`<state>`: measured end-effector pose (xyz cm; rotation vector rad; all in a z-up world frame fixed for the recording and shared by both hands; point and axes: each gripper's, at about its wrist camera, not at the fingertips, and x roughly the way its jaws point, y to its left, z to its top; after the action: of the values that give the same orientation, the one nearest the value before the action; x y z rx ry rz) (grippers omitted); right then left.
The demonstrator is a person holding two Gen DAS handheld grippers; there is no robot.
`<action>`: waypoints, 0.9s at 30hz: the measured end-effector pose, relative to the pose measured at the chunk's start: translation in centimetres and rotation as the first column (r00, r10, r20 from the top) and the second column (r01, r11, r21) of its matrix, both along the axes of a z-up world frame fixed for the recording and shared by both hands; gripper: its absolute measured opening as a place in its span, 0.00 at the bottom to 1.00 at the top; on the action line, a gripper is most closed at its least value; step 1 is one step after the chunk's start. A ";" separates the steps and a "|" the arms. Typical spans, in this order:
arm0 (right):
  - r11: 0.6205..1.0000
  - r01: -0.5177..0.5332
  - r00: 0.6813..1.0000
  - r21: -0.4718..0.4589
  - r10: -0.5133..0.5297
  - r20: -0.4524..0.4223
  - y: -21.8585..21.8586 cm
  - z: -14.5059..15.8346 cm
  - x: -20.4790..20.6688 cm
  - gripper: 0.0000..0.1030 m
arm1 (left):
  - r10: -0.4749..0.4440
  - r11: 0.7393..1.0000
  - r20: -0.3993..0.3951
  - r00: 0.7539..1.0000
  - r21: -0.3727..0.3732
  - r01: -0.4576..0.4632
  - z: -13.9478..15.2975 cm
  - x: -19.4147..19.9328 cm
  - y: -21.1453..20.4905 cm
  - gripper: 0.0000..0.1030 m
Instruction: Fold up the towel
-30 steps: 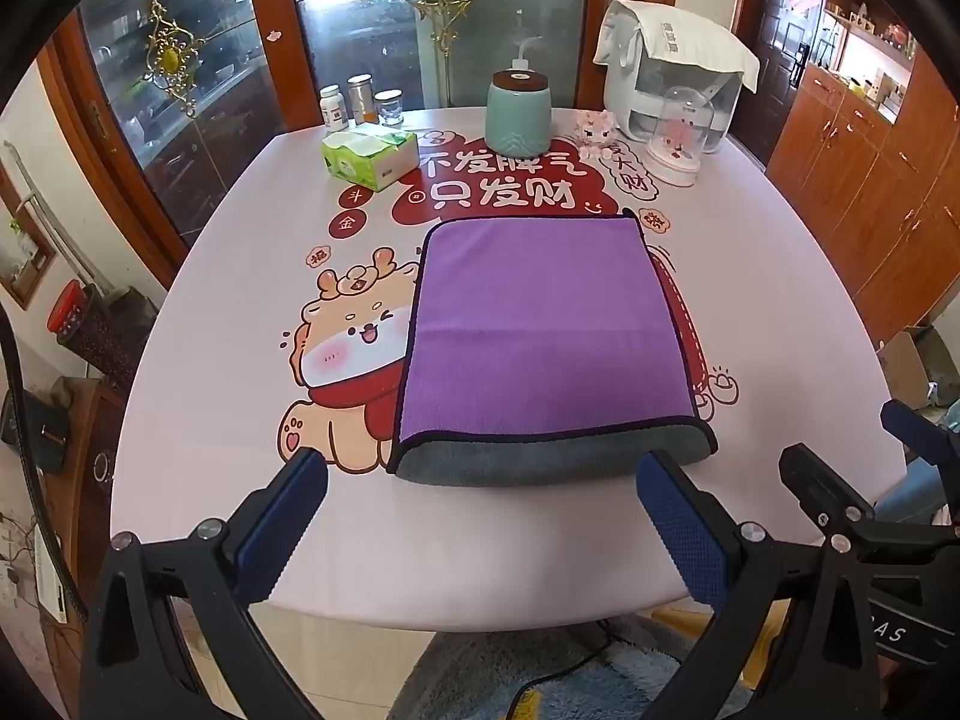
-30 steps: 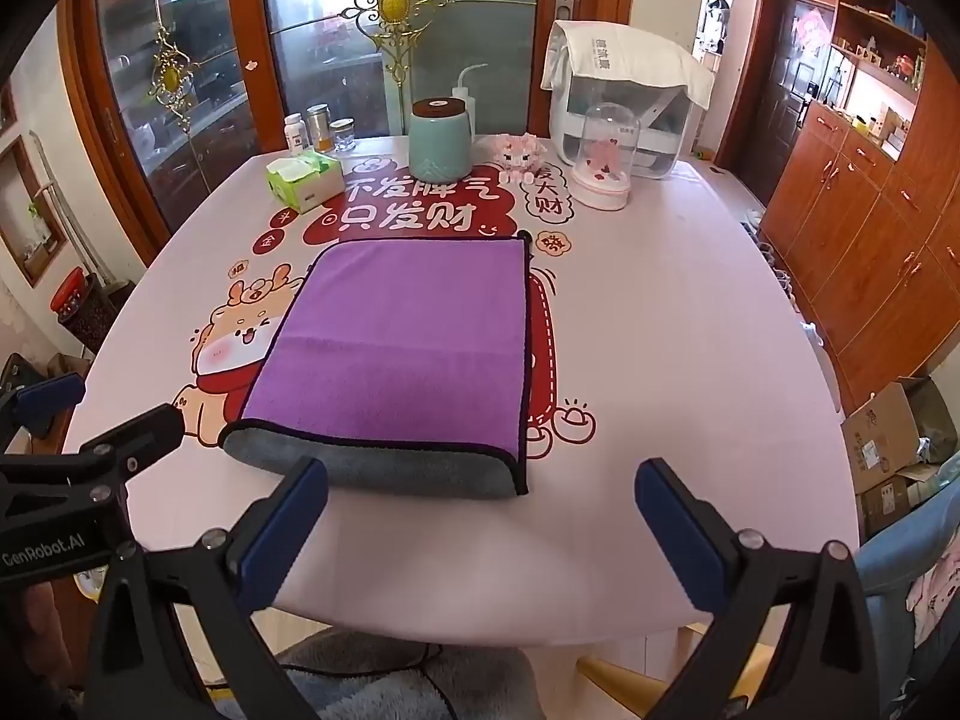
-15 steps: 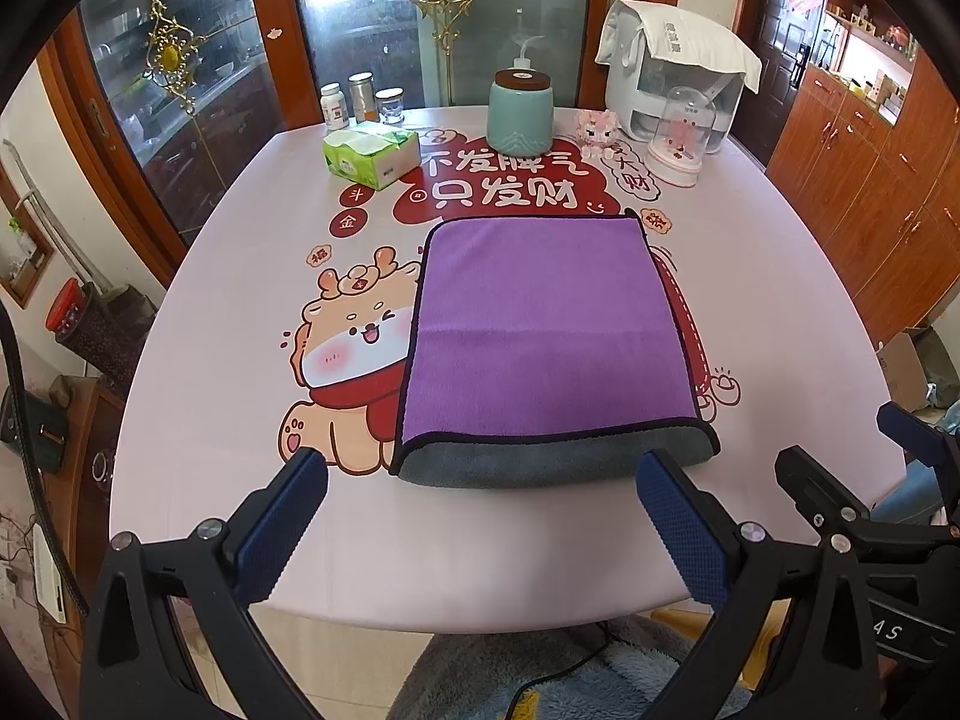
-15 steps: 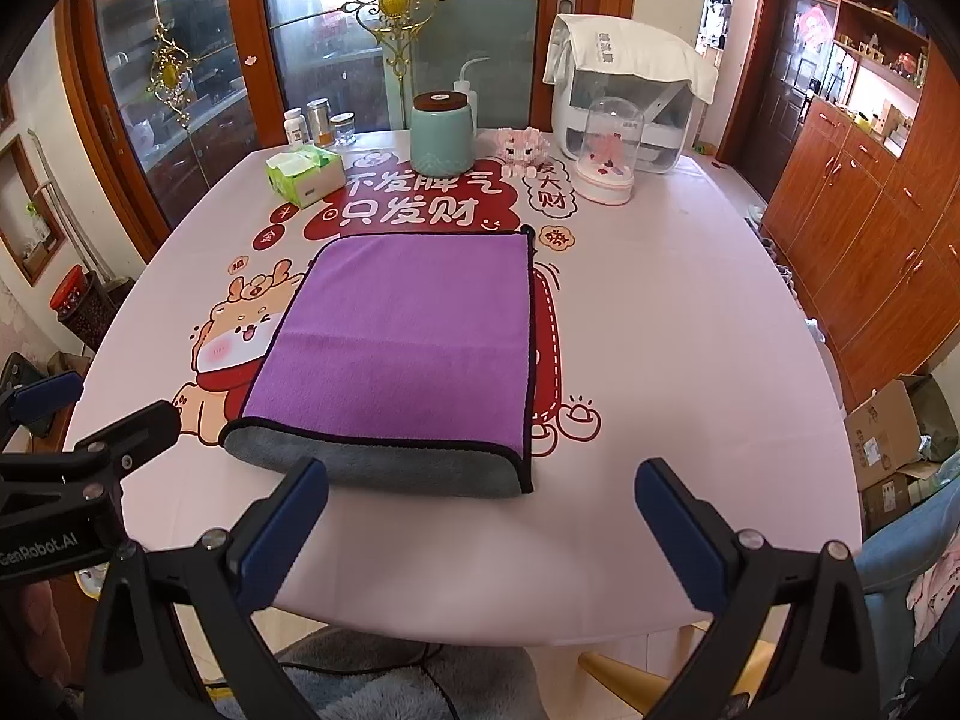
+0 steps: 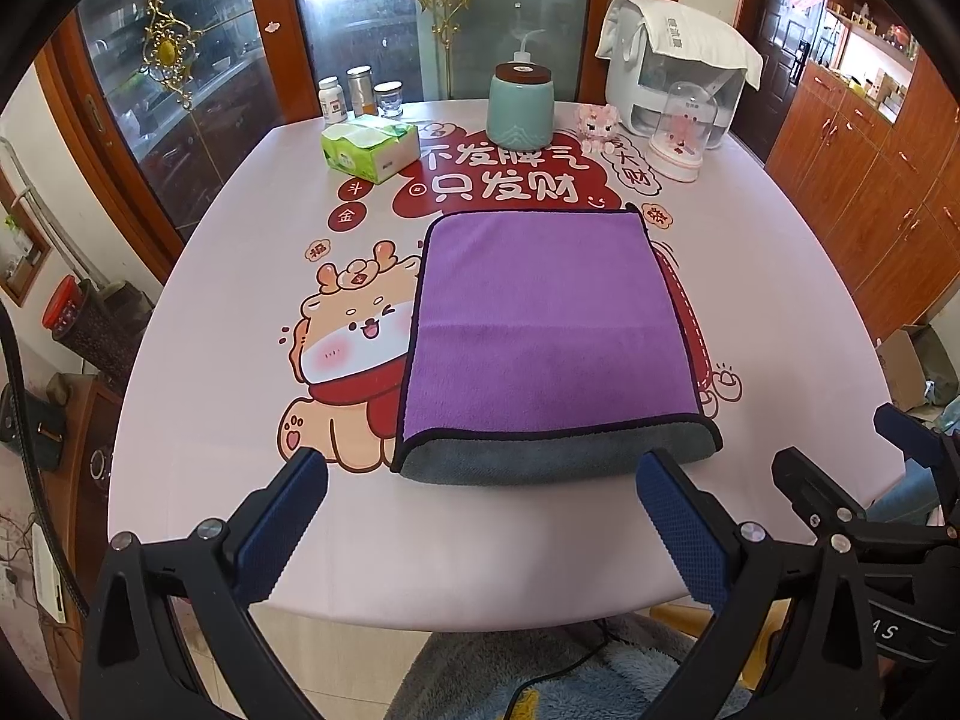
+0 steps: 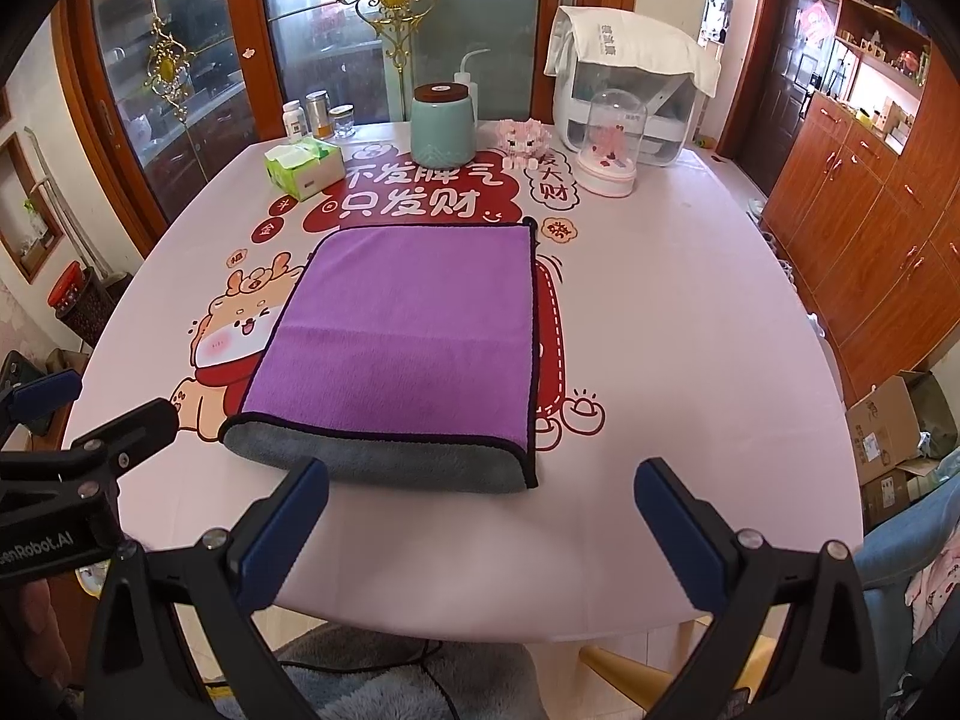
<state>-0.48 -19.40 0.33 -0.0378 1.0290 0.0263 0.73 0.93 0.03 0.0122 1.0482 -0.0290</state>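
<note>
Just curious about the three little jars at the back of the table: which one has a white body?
The left jar of the row: white body with a label. The middle jar looks metallic, and the right jar is clear glass.

I see bare pink worktop (image 6: 690, 360) along the whole near edge and right side. The folded purple-and-grey towel (image 6: 408, 336) fills the middle. Along the far edge stand a green tissue box (image 6: 303, 168), teal ceramic jar (image 6: 443, 125) and white domed appliance (image 6: 630, 90).
</note>
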 end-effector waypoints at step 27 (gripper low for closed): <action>1.000 0.008 1.000 -0.002 -0.008 -0.013 0.1 -0.3 -0.5 0.96 | -0.028 1.000 0.006 1.000 0.002 0.028 0.0 -0.9 -0.1 0.99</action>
<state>-0.97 -19.27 0.05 -0.0352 1.0421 0.0185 -0.12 0.82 -0.01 0.0293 1.0420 -0.0534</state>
